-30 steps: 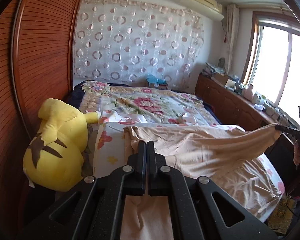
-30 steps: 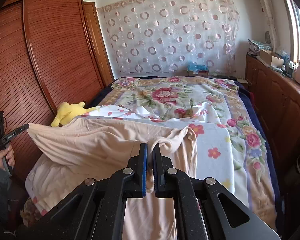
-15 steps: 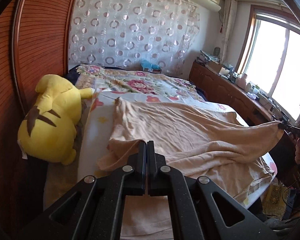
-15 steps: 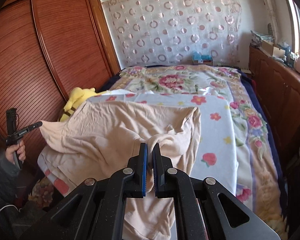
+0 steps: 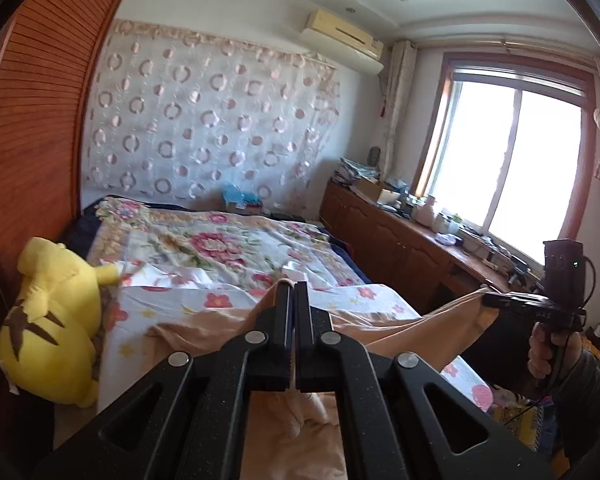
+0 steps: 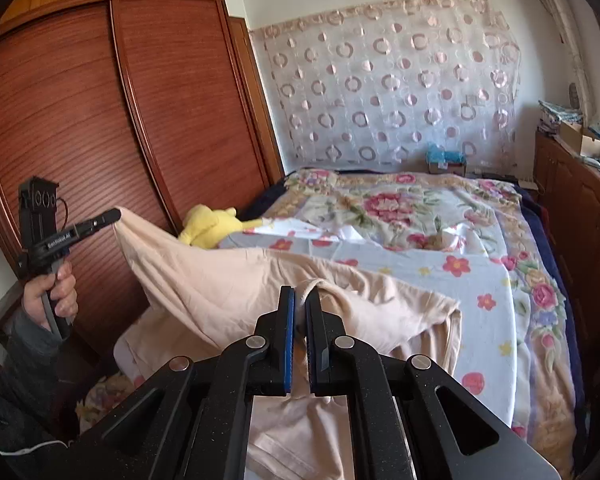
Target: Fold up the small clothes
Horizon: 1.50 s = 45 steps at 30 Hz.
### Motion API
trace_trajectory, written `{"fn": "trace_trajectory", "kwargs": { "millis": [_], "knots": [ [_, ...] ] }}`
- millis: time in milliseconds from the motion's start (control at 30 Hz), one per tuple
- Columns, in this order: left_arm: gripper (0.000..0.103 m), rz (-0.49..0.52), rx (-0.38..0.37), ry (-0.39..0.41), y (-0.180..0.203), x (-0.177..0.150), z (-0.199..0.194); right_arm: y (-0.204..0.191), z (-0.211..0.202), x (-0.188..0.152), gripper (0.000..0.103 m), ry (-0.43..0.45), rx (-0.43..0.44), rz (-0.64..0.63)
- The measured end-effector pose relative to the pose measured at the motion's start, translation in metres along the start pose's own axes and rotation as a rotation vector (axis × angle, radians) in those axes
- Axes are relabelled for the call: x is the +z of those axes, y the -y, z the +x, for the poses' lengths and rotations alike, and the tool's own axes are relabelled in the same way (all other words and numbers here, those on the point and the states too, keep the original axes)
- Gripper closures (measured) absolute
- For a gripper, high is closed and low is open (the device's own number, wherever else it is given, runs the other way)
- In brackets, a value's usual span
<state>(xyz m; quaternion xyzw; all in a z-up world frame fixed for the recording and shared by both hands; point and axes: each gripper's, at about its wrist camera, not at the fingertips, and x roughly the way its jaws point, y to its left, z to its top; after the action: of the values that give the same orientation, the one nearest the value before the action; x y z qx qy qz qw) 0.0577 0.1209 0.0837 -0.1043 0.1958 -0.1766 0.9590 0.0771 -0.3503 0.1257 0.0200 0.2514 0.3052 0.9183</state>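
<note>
A peach-beige garment (image 5: 420, 332) hangs stretched between my two grippers above the near end of the bed, and its lower part sags onto the floral sheet (image 6: 480, 280). The left gripper (image 5: 294, 286) is shut on one edge of the cloth; in the right wrist view the left gripper (image 6: 116, 214) shows at the left, held up by a hand. My right gripper (image 6: 300, 292) is shut on a bunched hem of the garment (image 6: 228, 280). In the left wrist view the right gripper (image 5: 485, 300) pinches the far corner at the right.
A yellow plush toy (image 5: 52, 328) lies at the bed's left side against the wooden wardrobe (image 6: 100, 120). A low wooden cabinet (image 5: 400, 256) with clutter runs under the window on the right. A blue box (image 6: 444, 158) sits at the head of the bed.
Both grippers drew the garment back toward the near end of the bed and then lifted it. The cloth now spans the air between them; the left gripper rose more.
</note>
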Motion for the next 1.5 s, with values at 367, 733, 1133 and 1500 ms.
{"fn": "trace_trajectory", "kwargs": {
  "millis": [367, 733, 1133, 1500],
  "knots": [
    [0.102, -0.198, 0.28, -0.192, -0.12, -0.11, -0.008, 0.042, -0.005, -0.071, 0.098, -0.072, -0.111, 0.1],
    [0.102, -0.21, 0.315, -0.278, -0.119, -0.158, -0.004, 0.079, 0.032, -0.141, 0.098, -0.222, -0.282, 0.166],
    [0.071, -0.037, 0.205, -0.274, -0.046, -0.141, -0.006, 0.057, 0.043, -0.135, 0.074, -0.176, -0.372, 0.08],
    [0.071, 0.114, 0.026, -0.395, 0.048, -0.151, 0.069, 0.01, 0.093, -0.159, 0.073, -0.227, -0.164, -0.029]
  ]
}}
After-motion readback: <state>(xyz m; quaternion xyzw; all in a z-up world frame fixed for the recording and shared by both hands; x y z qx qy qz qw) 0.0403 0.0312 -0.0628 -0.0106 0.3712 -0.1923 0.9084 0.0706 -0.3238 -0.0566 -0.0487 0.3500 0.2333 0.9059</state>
